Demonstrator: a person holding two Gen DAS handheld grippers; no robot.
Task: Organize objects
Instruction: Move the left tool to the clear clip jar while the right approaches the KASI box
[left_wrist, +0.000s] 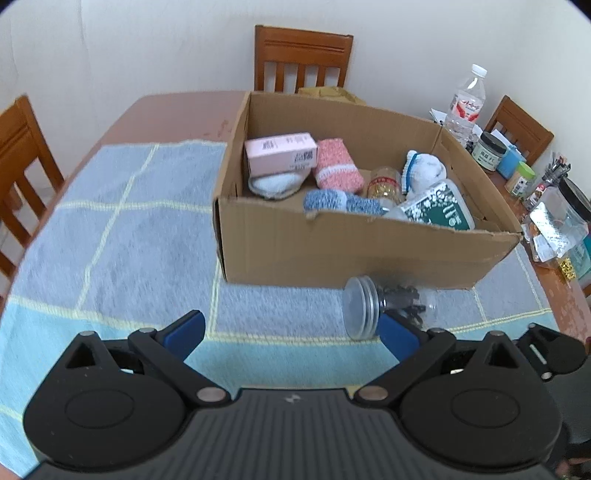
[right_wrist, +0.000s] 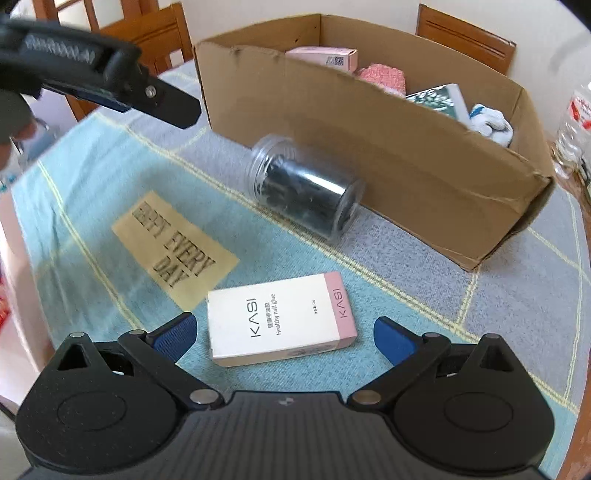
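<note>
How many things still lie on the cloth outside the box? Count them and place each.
2. A clear jar lies on its side against the cardboard box; a KASI box lies flat before the right claw. More may be hidden.

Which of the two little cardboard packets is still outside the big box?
The white packet with a pink end, flat on the cloth; the all-pink one is inside the brown carton.

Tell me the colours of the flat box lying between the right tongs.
White with a pink end band, the KASI box shows best in the right wrist view.

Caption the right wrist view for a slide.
Open right gripper straddles a white-and-pink KASI box on the blue checked cloth, clear plastic jar lying beside the cardboard box.
</note>
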